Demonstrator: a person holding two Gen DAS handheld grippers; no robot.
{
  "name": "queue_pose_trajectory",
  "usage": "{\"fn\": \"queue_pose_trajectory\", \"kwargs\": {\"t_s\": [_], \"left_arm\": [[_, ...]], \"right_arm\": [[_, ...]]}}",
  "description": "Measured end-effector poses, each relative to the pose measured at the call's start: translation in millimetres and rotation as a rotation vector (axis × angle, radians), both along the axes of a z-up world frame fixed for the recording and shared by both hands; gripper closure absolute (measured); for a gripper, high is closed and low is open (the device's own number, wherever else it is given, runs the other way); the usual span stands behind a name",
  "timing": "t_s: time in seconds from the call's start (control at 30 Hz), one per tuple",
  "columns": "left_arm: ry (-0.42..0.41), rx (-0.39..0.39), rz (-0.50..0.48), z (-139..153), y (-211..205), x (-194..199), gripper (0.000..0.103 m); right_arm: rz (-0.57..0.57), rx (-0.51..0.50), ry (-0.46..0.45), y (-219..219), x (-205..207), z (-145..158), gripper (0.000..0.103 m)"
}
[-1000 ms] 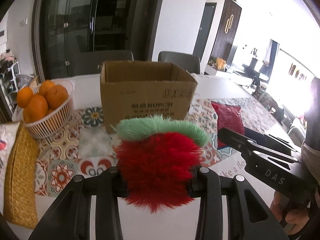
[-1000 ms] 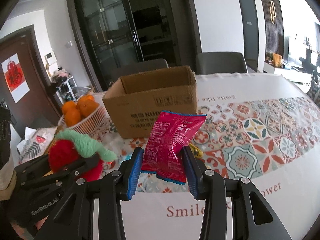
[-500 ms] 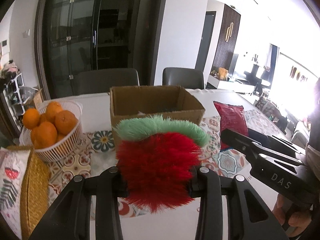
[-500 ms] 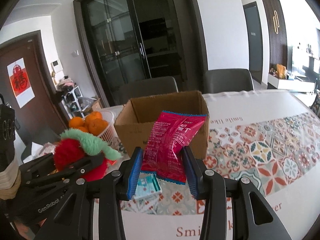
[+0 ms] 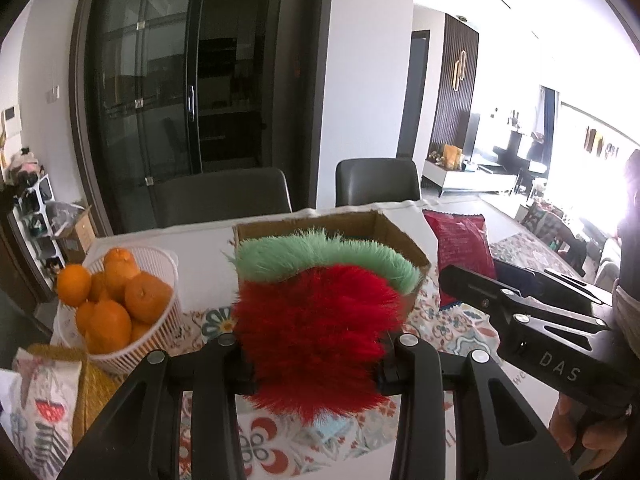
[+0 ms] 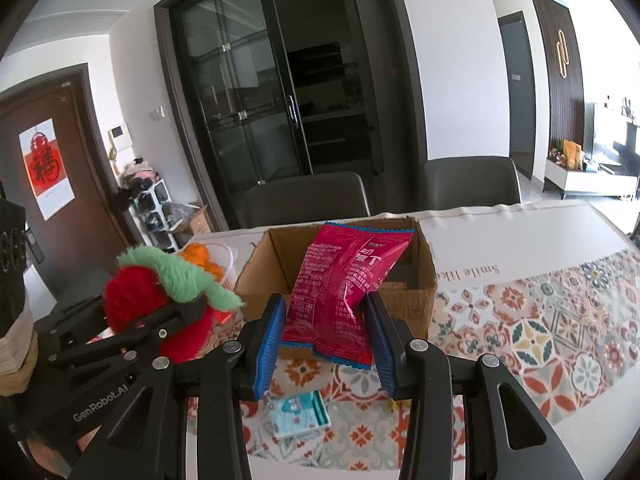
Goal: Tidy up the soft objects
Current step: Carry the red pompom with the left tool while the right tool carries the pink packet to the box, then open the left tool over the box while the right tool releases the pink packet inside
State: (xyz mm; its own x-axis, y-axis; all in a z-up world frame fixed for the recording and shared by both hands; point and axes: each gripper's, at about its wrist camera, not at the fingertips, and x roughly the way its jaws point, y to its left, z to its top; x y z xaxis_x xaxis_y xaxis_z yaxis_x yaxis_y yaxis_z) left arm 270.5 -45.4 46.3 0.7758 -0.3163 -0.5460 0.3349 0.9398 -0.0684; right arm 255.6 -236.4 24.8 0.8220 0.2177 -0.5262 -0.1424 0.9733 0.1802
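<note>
Left wrist view: the cardboard box (image 5: 400, 236) now sits lower in frame with its open top showing, where a second ago only its front wall faced the camera, so the left gripper (image 5: 316, 360) has risen and closed in on it. My read: the carry is almost over and the drop is near. Jaws are narrowed onto the red and green plush toy (image 5: 316, 320), fur bulging past both pads, and it hangs in the air in front of the box. Gripper tilts down towards 12 o'clock. Basket of oranges (image 5: 116, 304) at 9 o'clock.

Right wrist view: same change here, box interior (image 6: 280, 264) is visible and nearer. The right gripper (image 6: 326, 340) pinches the pink snack packet (image 6: 344, 280) by its lower part, packet upright, its top overlapping the box opening at 12 o'clock. Gripper angles down. A small card (image 6: 298, 412) lies on the tablecloth (image 6: 560, 320) at 6 o'clock.
</note>
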Motion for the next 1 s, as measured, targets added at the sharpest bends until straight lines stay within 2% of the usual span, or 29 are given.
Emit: {"fn": "queue_pose_trajectory", "kwargs": {"t_s": [0.27,0.53,0.67,1.0], "left_arm": [[-0.019,0.018,-0.005,11,-6,23,0.064],[-0.001,0.033,-0.009,13,-14,50,0.064],[0.017,0.031,-0.012,15,-18,66,0.064],[0.108,0.088,-0.032,3,-30,118,0.064]], "right_arm": [[0.011,-0.013,0.008,-3,28,8,0.061],[0.031,-0.013,0.041,-8,61,12,0.061],[0.05,-0.015,0.086,-10,82,10,0.061],[0.079,-0.043,0.211,-13,132,-11,0.061]]}}
